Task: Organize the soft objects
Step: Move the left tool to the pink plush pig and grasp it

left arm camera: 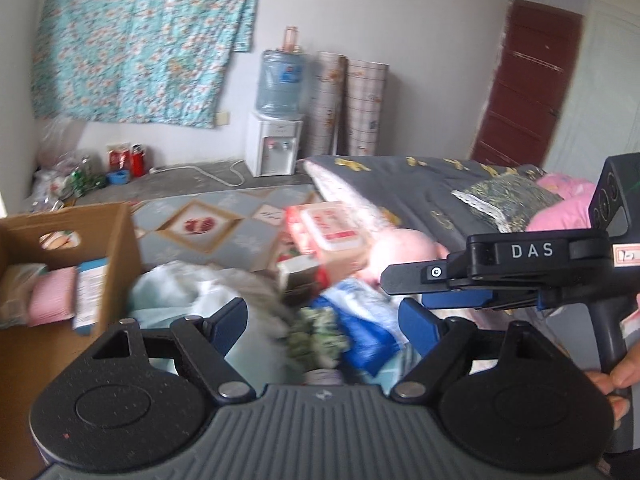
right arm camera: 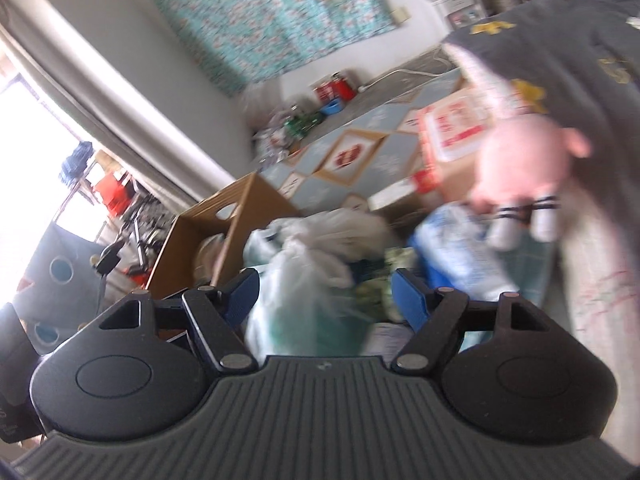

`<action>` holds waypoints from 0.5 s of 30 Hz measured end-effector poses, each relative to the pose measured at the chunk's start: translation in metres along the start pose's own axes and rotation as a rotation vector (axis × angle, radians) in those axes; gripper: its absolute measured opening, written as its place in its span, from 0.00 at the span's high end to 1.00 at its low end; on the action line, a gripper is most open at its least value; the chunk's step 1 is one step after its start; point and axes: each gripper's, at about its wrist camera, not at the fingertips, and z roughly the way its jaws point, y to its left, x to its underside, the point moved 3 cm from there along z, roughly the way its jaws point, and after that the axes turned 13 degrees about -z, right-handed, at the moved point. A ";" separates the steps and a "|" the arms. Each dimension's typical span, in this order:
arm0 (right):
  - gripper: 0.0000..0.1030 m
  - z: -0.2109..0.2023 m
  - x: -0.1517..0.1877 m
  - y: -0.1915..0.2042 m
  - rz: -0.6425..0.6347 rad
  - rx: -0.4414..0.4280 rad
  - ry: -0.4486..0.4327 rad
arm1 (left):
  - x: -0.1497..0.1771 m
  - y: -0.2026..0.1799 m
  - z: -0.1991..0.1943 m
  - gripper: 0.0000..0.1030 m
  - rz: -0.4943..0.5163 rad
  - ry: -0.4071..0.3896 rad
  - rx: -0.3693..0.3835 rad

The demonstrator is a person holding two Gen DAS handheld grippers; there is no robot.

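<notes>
Left wrist view: left gripper (left arm camera: 322,322) released, empty, over the soft pile (left arm camera: 320,332), just ahead and below; cardboard box (left arm camera: 116,240) at the floor's left.

Right wrist view: right gripper (right arm camera: 324,296) released, pale plastic bag (right arm camera: 304,280) between unclenched jaws, box further left.

A blue water bottle (left arm camera: 280,82) sits atop the white dispenser (left arm camera: 273,148), floral turquoise cloth (left arm camera: 140,40) hanging left, dark red door (left arm camera: 528,88) right.

Left gripper (left arm camera: 322,318): black linkage arms, blue pads, silver pivot screws, grey ribbed base; right gripper (left arm camera: 404,292) black, marked "DAS".
</notes>
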 end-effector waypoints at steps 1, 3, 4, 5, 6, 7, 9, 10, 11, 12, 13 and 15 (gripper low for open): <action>0.29 -0.004 0.000 -0.009 0.007 0.009 -0.005 | 0.002 -0.008 0.005 0.19 0.010 0.000 0.003; 0.28 -0.009 -0.004 -0.025 0.015 0.030 -0.011 | 0.003 -0.023 0.017 0.19 0.033 0.004 0.006; 0.28 -0.011 -0.006 -0.034 0.020 0.043 -0.014 | 0.003 -0.029 0.024 0.19 0.045 0.007 0.006; 0.28 -0.012 -0.010 -0.042 0.024 0.057 -0.018 | 0.003 -0.036 0.031 0.19 0.058 0.010 0.006; 0.28 -0.015 -0.014 -0.049 0.029 0.069 -0.023 | 0.002 -0.042 0.039 0.18 0.073 0.013 0.008; 0.27 -0.016 -0.020 -0.059 0.034 0.083 -0.027 | 0.001 -0.046 0.046 0.18 0.088 0.018 0.009; 0.26 -0.017 -0.029 -0.076 0.040 0.112 -0.035 | -0.002 -0.056 0.063 0.18 0.111 0.030 0.008; 0.25 -0.017 -0.034 -0.084 0.037 0.124 -0.039 | -0.003 -0.061 0.070 0.18 0.121 0.033 0.012; 0.25 -0.016 -0.040 -0.093 0.038 0.140 -0.041 | -0.006 -0.064 0.079 0.17 0.131 0.036 0.017; 0.24 -0.013 -0.045 -0.101 0.039 0.155 -0.040 | -0.008 -0.068 0.088 0.16 0.141 0.040 0.023; 0.24 -0.009 -0.050 -0.109 0.036 0.163 -0.038 | -0.010 -0.072 0.096 0.15 0.149 0.046 0.030; 0.24 0.002 -0.059 -0.125 0.037 0.179 -0.030 | -0.014 -0.078 0.115 0.15 0.167 0.059 0.047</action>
